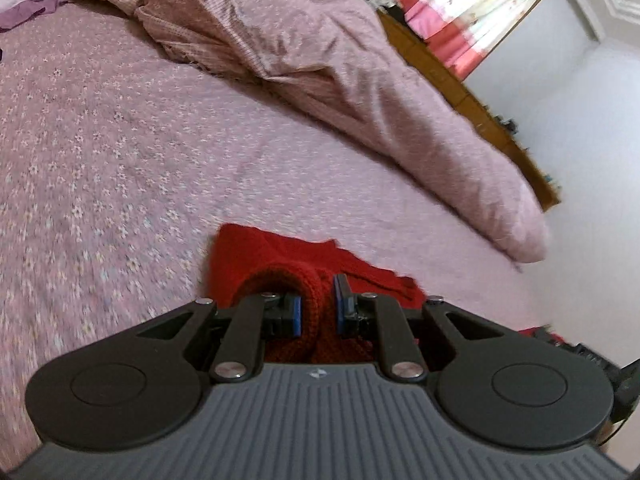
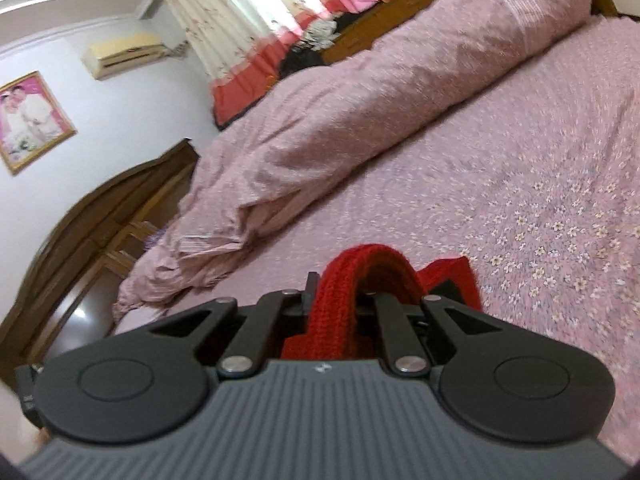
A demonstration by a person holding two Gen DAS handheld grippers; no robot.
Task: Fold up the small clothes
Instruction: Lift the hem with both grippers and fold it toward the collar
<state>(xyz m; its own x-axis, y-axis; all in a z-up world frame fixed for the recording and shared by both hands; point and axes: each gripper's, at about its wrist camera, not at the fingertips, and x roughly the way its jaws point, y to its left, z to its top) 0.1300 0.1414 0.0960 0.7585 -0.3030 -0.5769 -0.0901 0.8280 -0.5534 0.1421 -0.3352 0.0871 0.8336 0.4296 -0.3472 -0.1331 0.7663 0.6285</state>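
Both grippers — left gripper, right gripper — clench a red knit garment's ribbed edge at 6 o'clock above the floral bedsheet; folding looks barely begun.

Bed sheet: pink, small white flowers, covers the mattress.
Duvet: pale pink, heaped in a long roll along the sheet's far side.
Headboard: dark wood, past the duvet's end.
Curtain: cream with red-pink hem, behind the duvet.
Air conditioner: on the wall, beside the curtain.
Framed photo: above the headboard; possibly a couple, blurred.
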